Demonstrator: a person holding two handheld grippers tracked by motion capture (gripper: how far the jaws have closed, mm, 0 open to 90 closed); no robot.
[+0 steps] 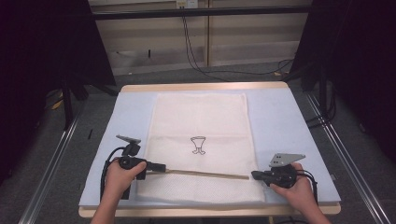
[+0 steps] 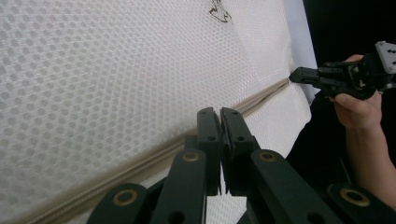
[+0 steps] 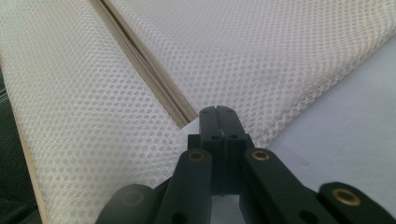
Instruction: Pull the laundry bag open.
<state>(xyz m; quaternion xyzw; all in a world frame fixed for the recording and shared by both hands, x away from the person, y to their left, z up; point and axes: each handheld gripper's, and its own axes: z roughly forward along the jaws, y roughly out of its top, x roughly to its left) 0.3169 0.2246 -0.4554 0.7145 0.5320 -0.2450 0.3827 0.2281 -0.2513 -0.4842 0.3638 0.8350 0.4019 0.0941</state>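
White mesh bag (image 1: 201, 140), one, between two closed hand-held grippers, left (image 1: 161, 167), right (image 1: 255, 175).

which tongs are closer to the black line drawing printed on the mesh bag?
Left. The left tongs sit at the white mesh bag's left edge, below-left of the black line drawing. The right tongs sit at its right edge, farther off.

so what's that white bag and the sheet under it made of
The white bag looks like synthetic mesh fabric, matte: fine honeycomb holes all over, with a beige zip strip across it. The pale blue sheet beneath looks like smooth, matte foam or felt; I can't tell which.
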